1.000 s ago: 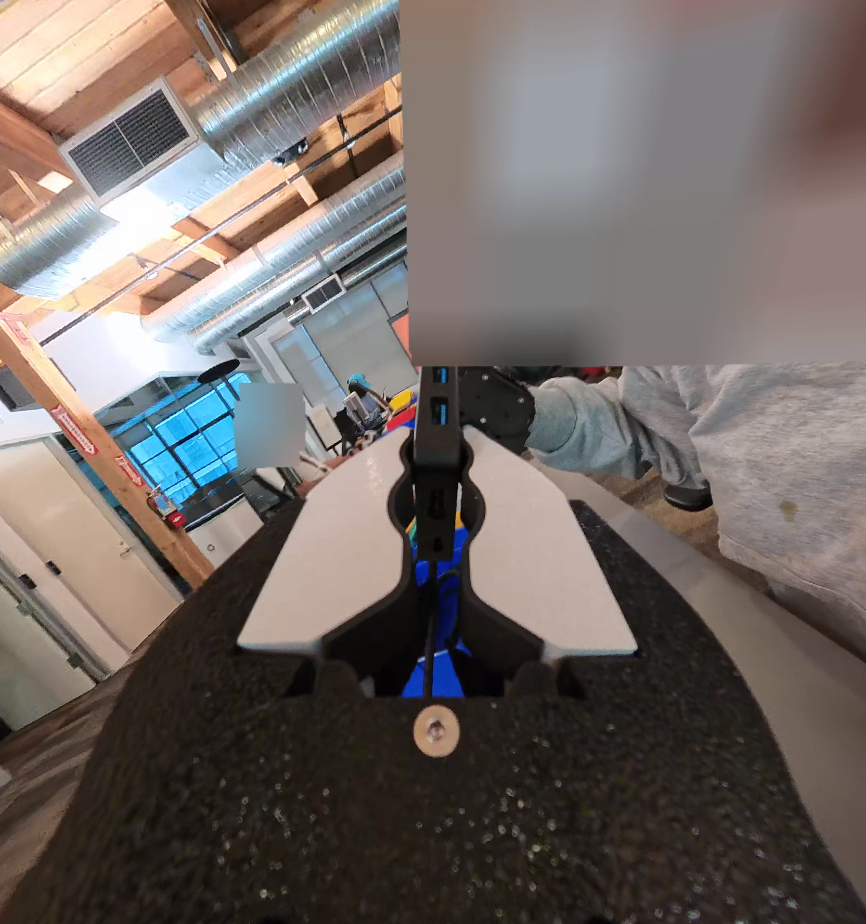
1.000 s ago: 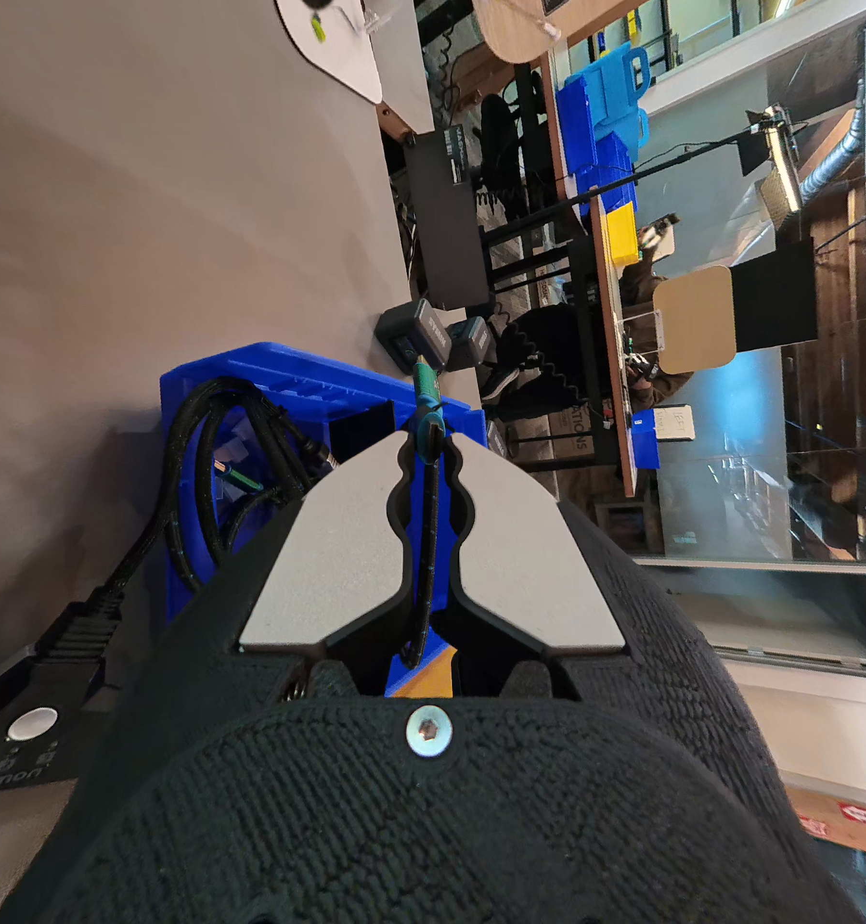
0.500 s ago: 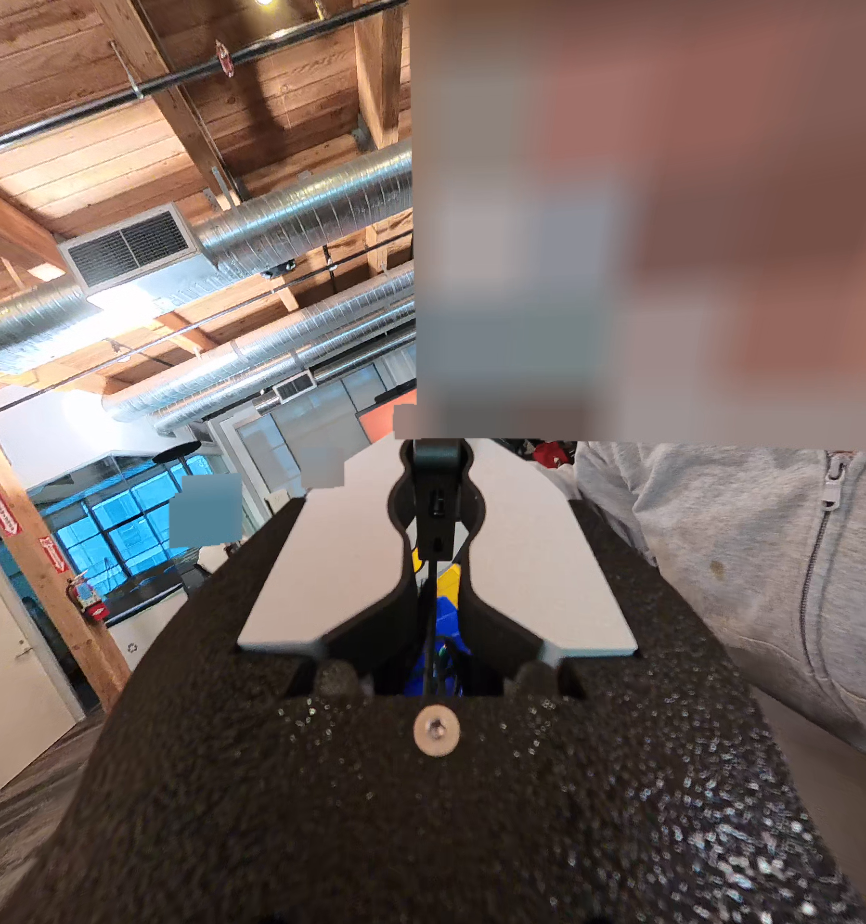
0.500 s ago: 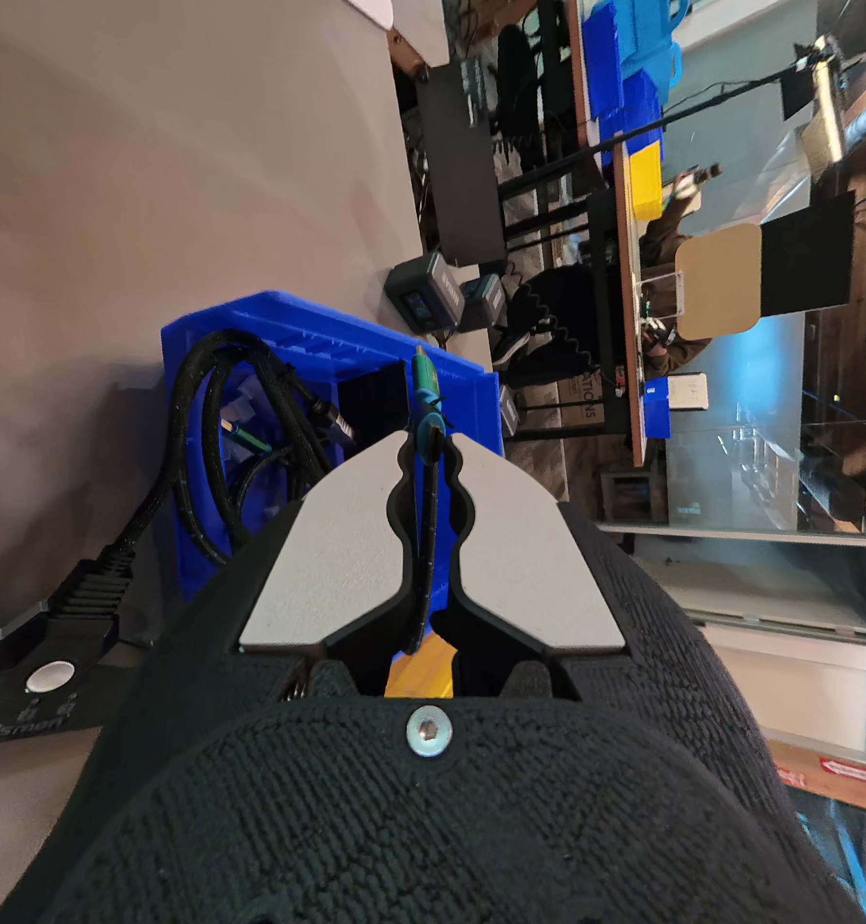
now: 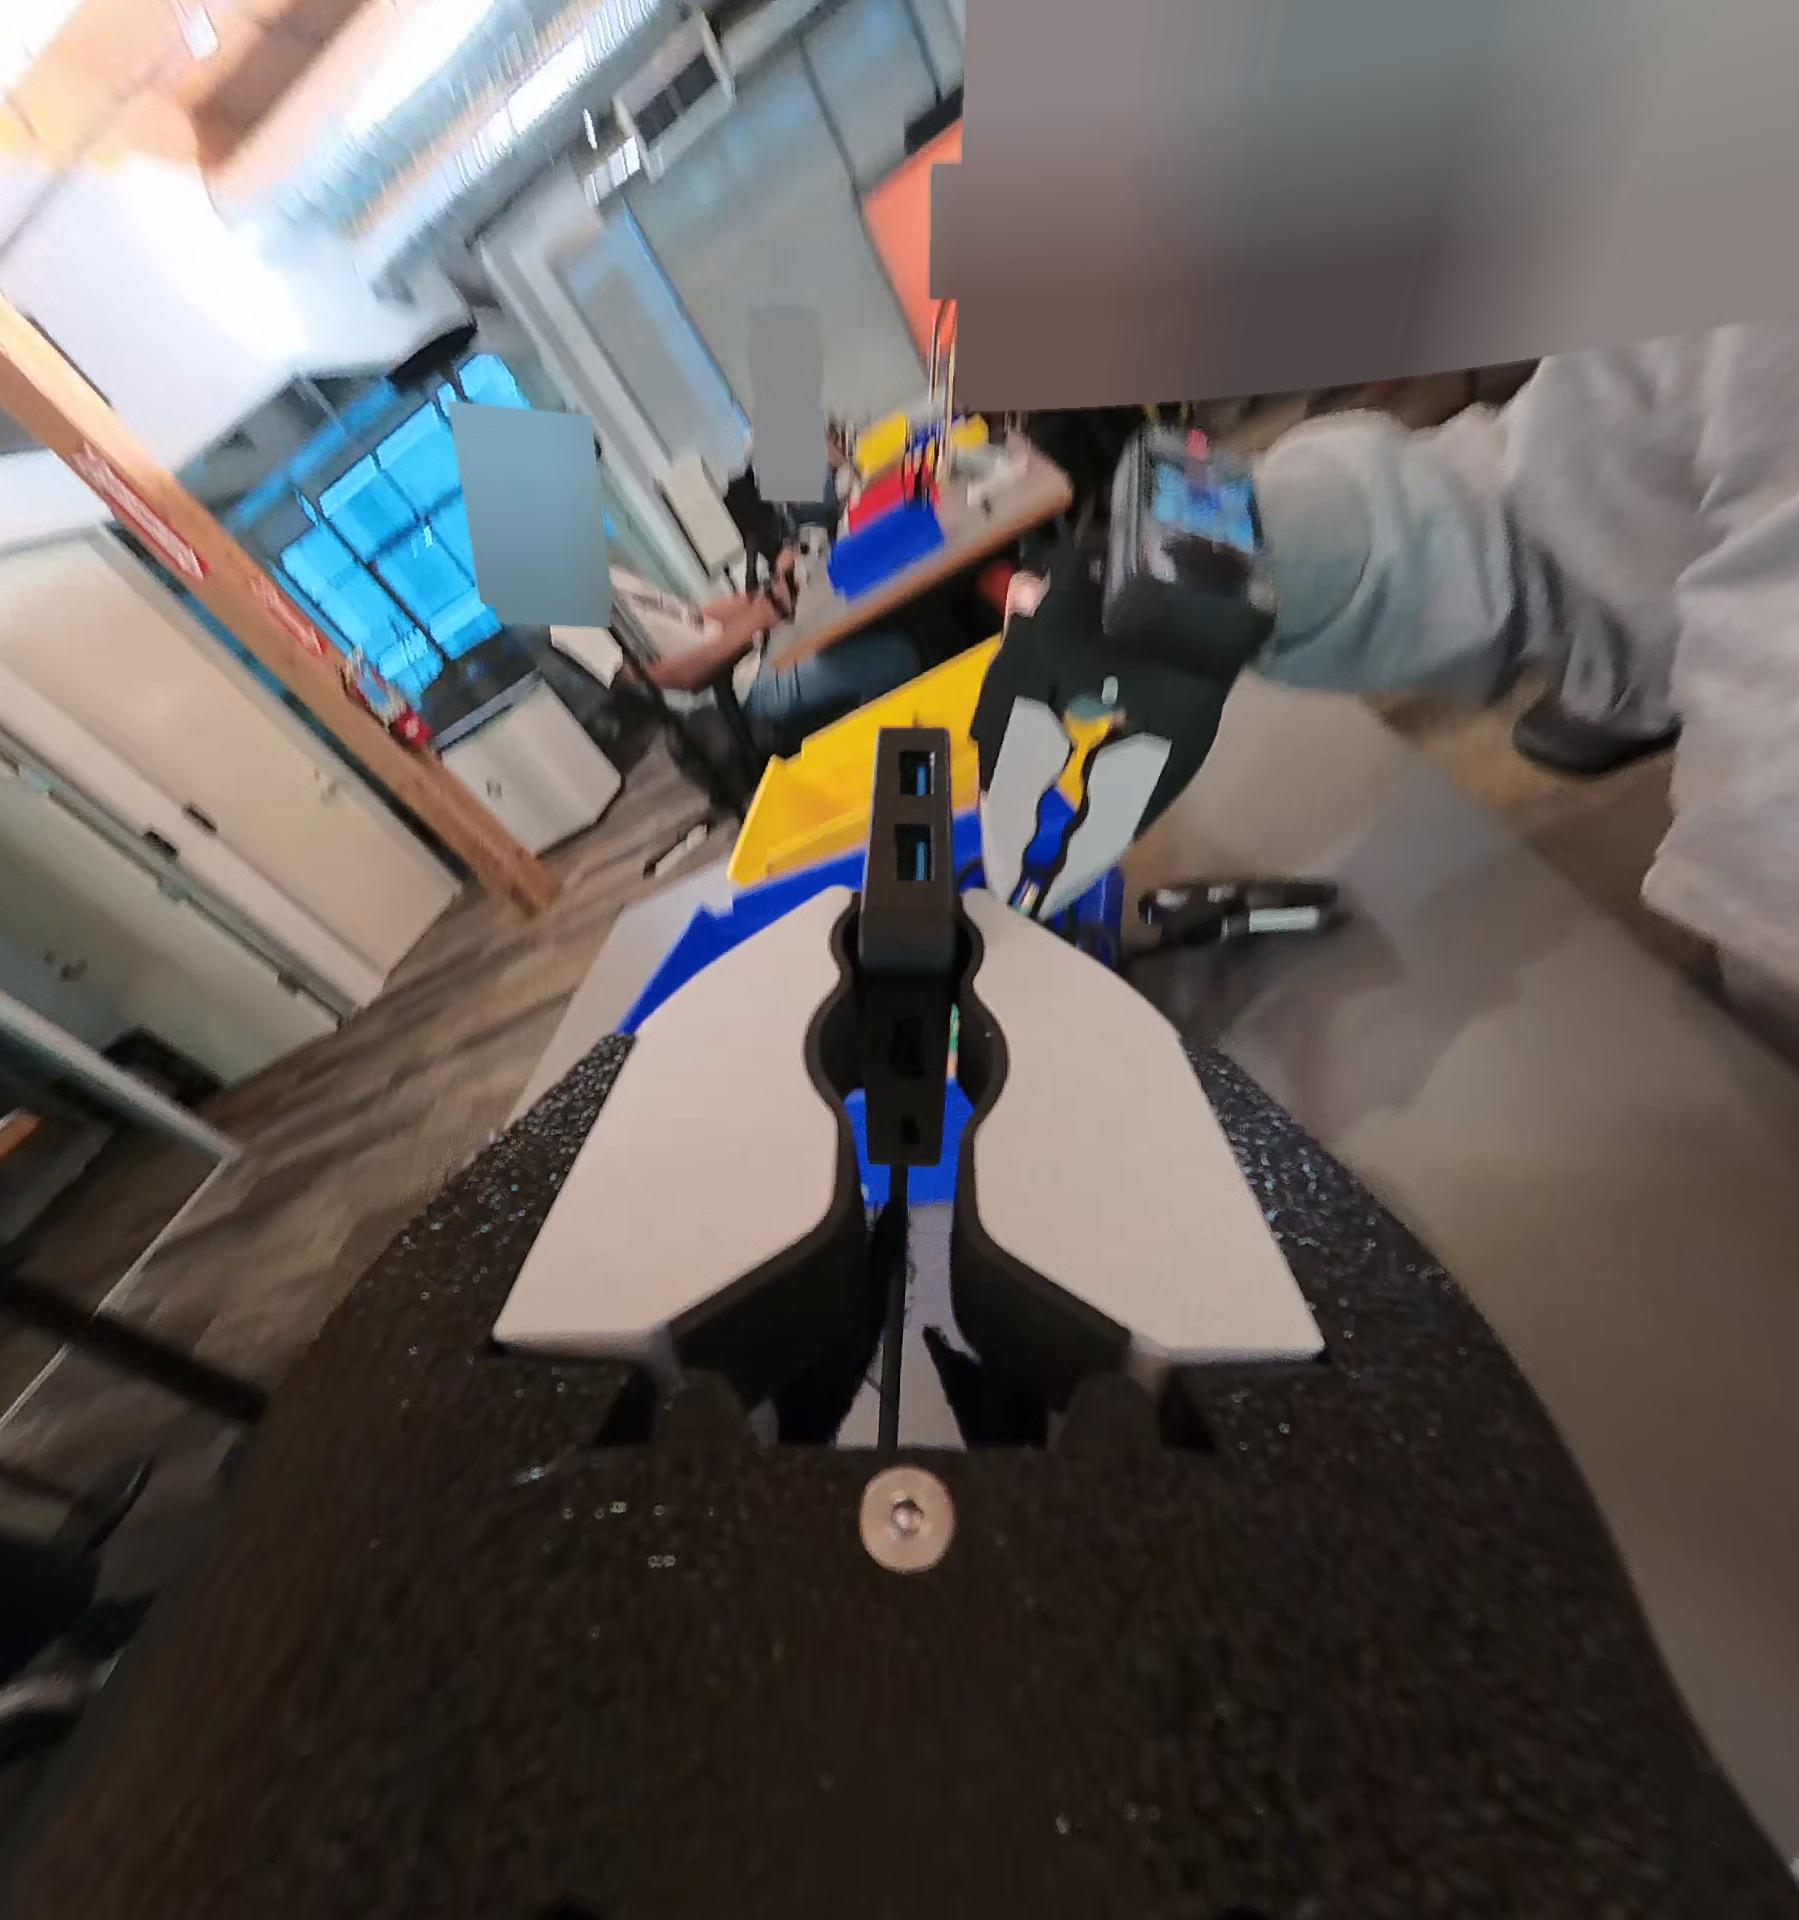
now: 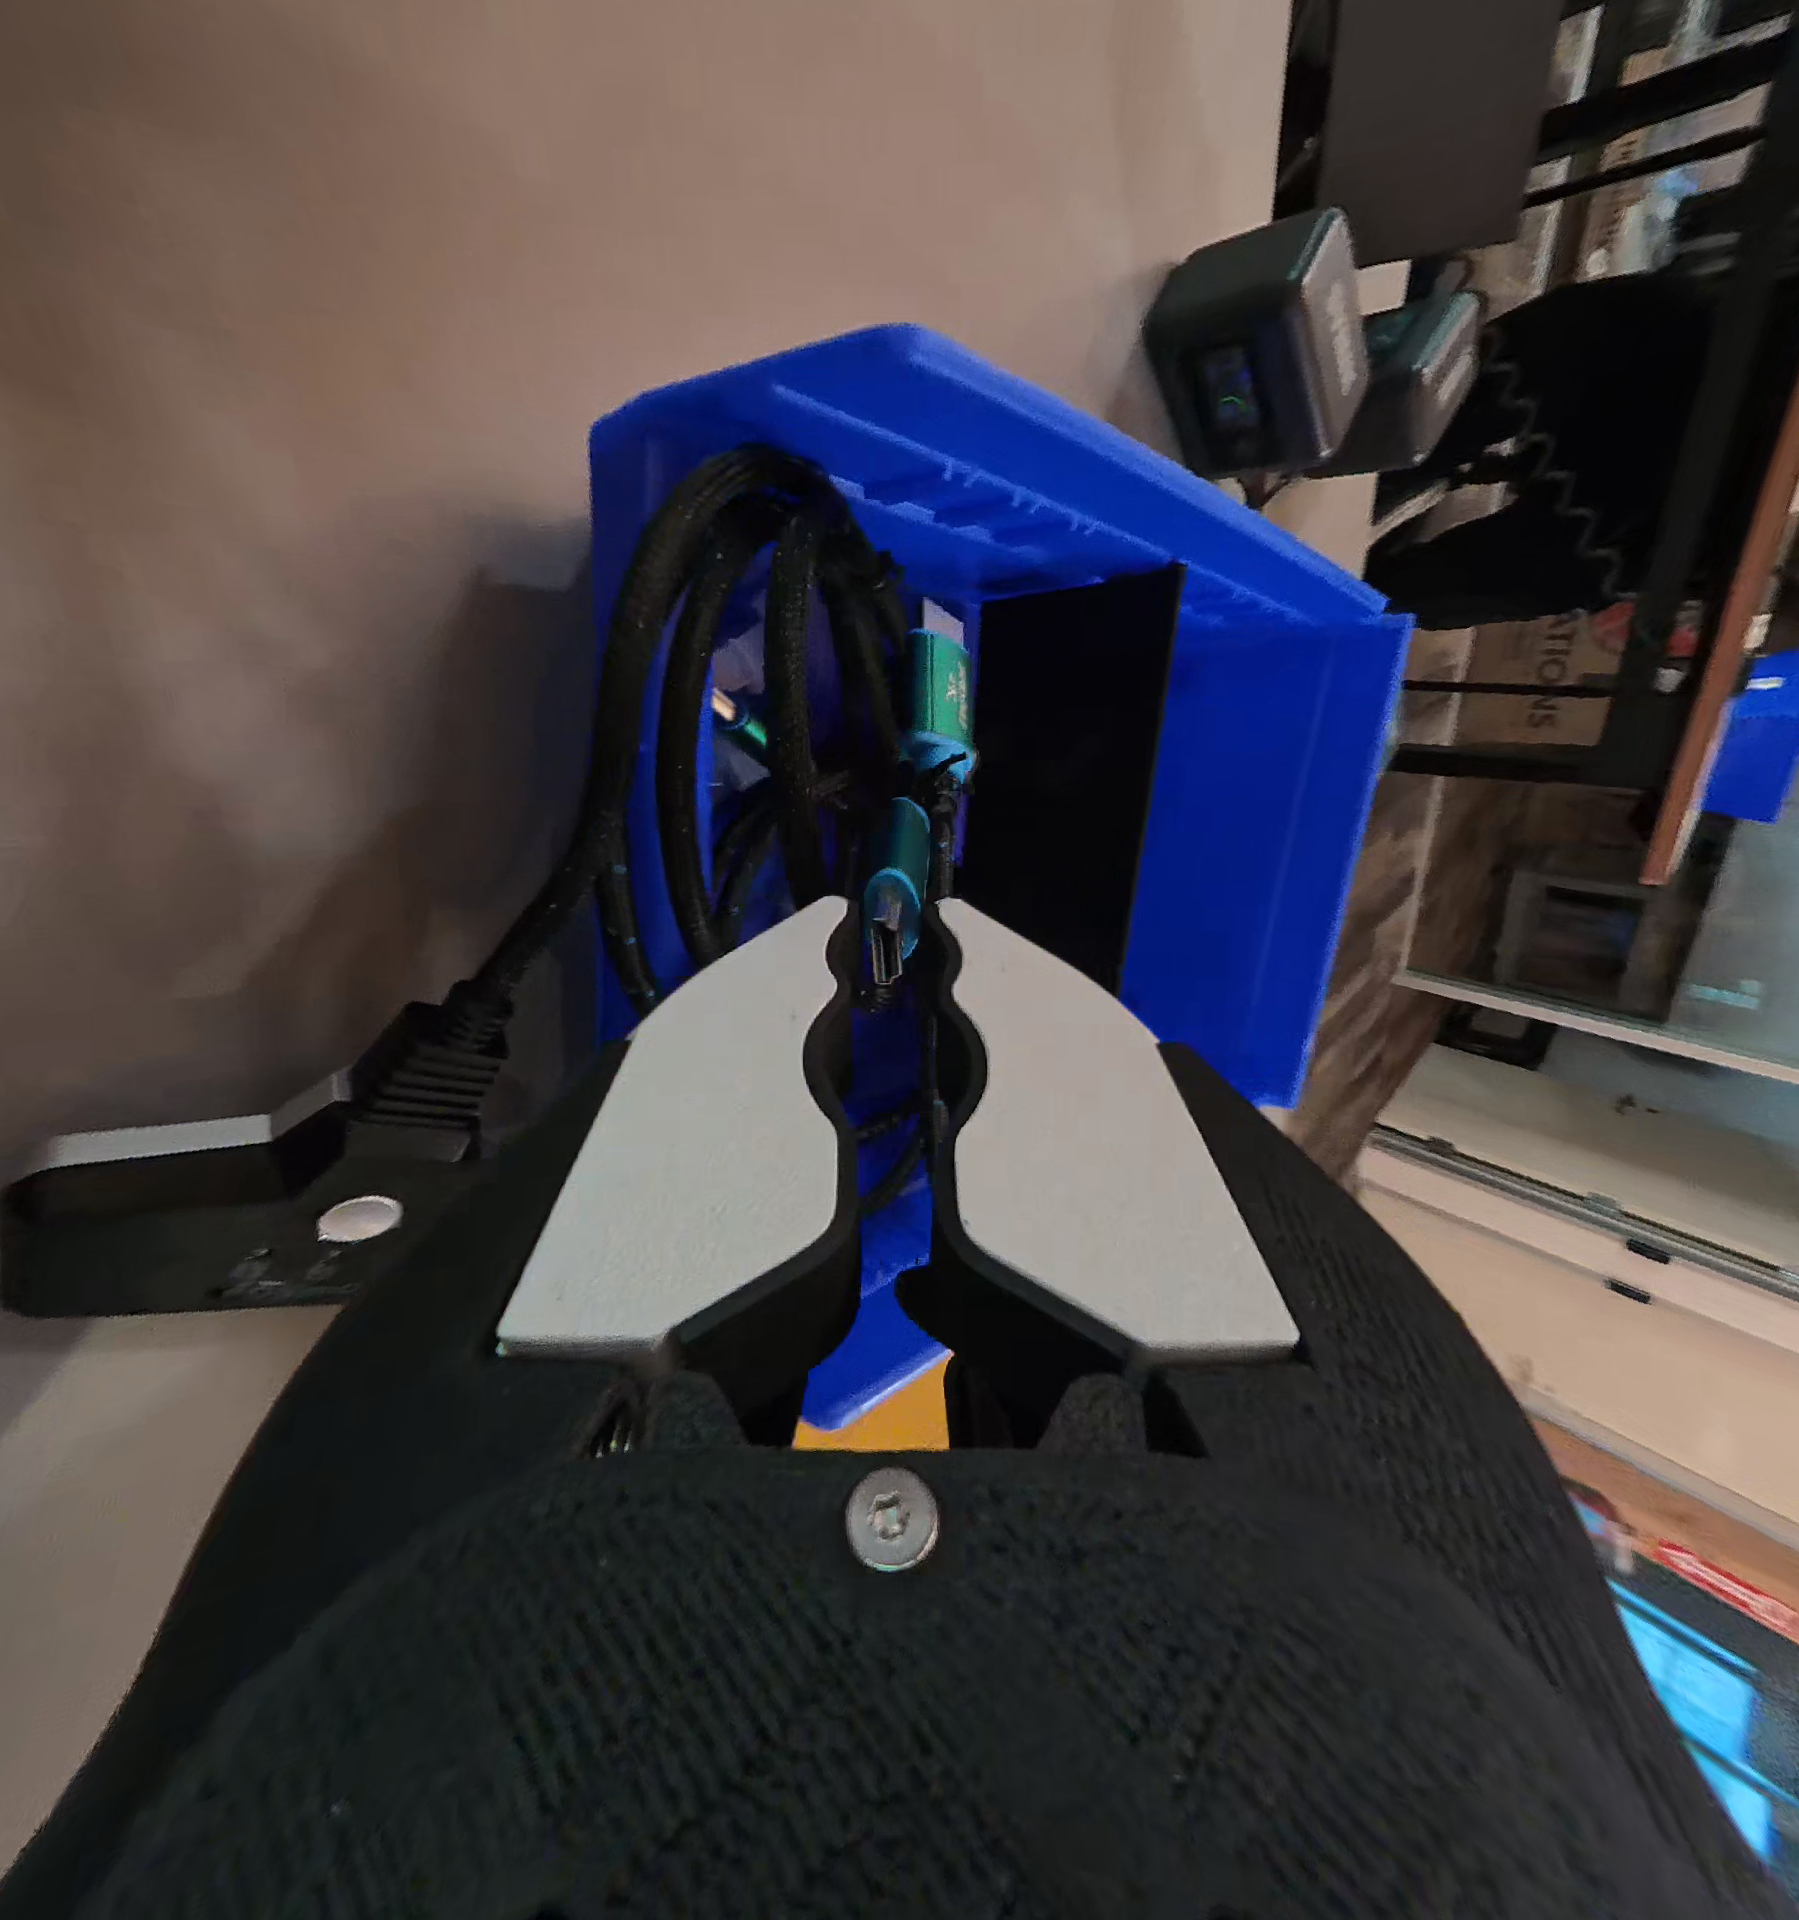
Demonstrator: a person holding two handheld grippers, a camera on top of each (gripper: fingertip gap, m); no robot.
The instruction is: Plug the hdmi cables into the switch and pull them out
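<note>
1. Left wrist view: the left gripper (image 5: 905, 935) is clamped on a black hub (image 5: 910, 894), a narrow block with two blue ports on its upper face. Both grey fingers (image 5: 729, 1143) press its sides, and the hub stands out past the fingertips toward 12 o'clock.
2. A thin black cord (image 5: 893, 1299) runs from the hub's near end straight back toward 6 o'clock, between the fingers.
3. Behind the hub, a blue bin (image 5: 708, 956) sits on the grey table (image 5: 1497, 1091), with a yellow bin (image 5: 822, 800) just beyond it at 11 o'clock.
4. At 1 o'clock from the hub, the right gripper (image 5: 1056, 883) points down into the blue bin, held by a person in a grey sleeve (image 5: 1414, 561). A small dark device (image 5: 1238, 904) lies on the table at 3 o'clock from the bin.
5. Right wrist view: the right gripper (image 6: 900, 925) is closed on a teal cable plug (image 6: 890, 904), whose metal tip faces the camera between the fingertips.
6. The plug's braided black cable (image 6: 666, 644) loops inside the blue bin (image 6: 1269, 790) at 12 o'clock. A black divider (image 6: 1071, 769) stands in the bin at 1 o'clock.
7. At 9 o'clock, a black adapter (image 6: 199, 1216) with a round silver button lies on the table (image 6: 355, 260), a thick black plug (image 6: 427, 1081) seated in it.
</note>
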